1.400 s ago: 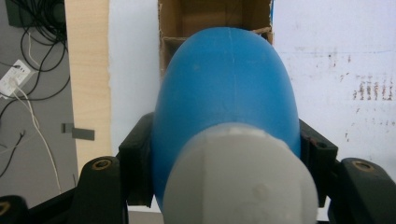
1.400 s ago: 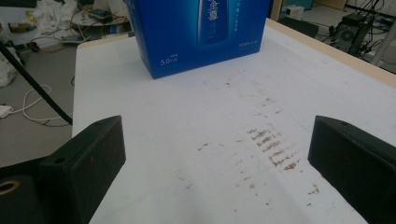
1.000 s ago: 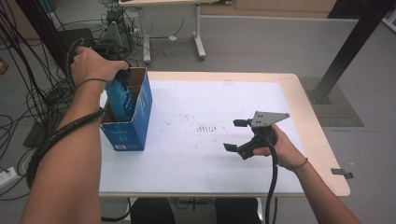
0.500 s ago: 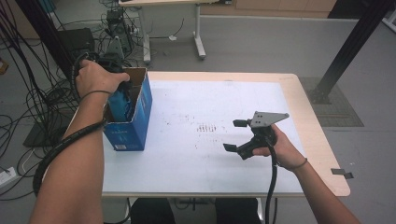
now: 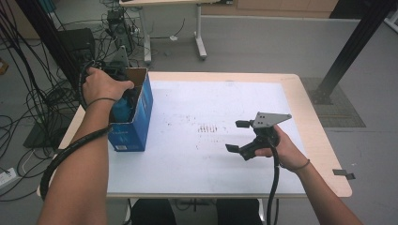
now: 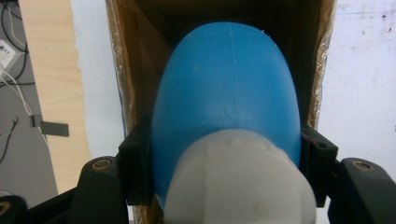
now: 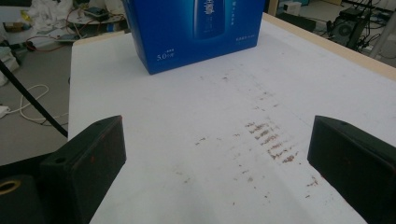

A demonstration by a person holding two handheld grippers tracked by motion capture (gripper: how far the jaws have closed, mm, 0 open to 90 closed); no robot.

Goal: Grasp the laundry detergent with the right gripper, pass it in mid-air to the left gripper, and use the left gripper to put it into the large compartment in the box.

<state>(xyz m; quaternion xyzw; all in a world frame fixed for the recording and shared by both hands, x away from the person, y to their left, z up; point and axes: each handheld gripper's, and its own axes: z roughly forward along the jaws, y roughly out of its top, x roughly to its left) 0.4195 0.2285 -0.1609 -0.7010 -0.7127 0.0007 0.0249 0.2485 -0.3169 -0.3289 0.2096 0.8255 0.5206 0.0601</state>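
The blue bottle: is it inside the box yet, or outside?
Partly in. The left claw grips the blue bottle near its white cap, body down between the brown walls of the open box.

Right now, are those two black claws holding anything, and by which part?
The left gripper clamps a blue plastic bottle just below its white cap. The right gripper holds nothing.

Black tongs (image 5: 237, 136) (grey plate, cables)

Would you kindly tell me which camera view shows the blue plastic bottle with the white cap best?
The left gripper view: the blue plastic bottle looms close, white cap nearest, going into the blue cardboard box. The high view shows a sliver of it.
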